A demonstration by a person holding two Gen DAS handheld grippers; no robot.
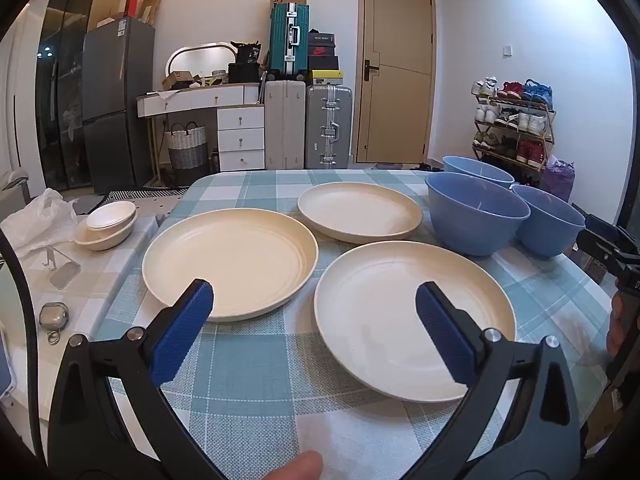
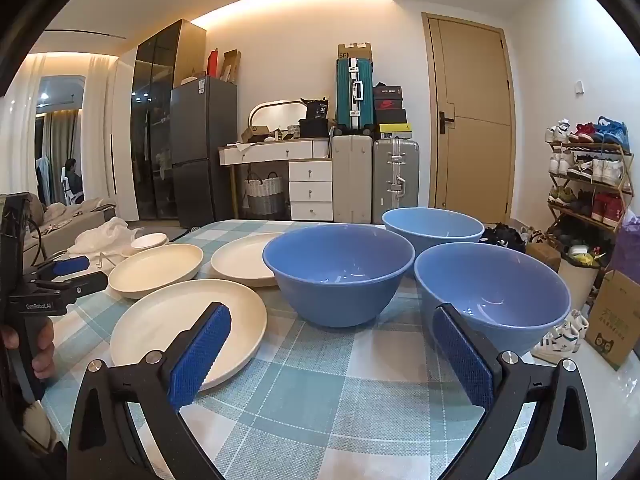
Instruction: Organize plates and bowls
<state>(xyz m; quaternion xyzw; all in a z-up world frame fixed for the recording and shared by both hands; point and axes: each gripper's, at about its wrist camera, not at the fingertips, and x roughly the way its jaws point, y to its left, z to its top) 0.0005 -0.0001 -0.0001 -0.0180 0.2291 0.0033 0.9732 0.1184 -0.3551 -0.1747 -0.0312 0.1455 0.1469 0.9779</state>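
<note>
Checked blue-and-white cloth covers the surface [image 1: 248, 380] in a lived-in room with suitcases, a fridge and a shoe rack behind. Three cream plates lie flat and apart on it: a near plate [image 1: 414, 320], a left plate [image 1: 230, 262] and a far plate [image 1: 360, 212]. To their right stand three blue bowls, upright and empty: a middle bowl [image 2: 338, 272], a right bowl [image 2: 492, 296] and a back bowl [image 2: 434, 226], close together.

The left claw [image 1: 314, 312] hangs above the gap between the left and near plates, jaws spread wide, gripping nothing. The right claw [image 2: 332, 356] is likewise wide and empty, aimed at the cloth between the near plate and the right bowl.

Nothing looks stacked yet, so sorting appears not to have begun.

Likely risks: the plates are shallow with low rims, so a pad may skate off the edge or drag the cloth and shift its neighbours. The right bowl sits near the surface's right edge; a nudge from the side could push it off. Bowls this close may knock together when one is lifted.
</note>
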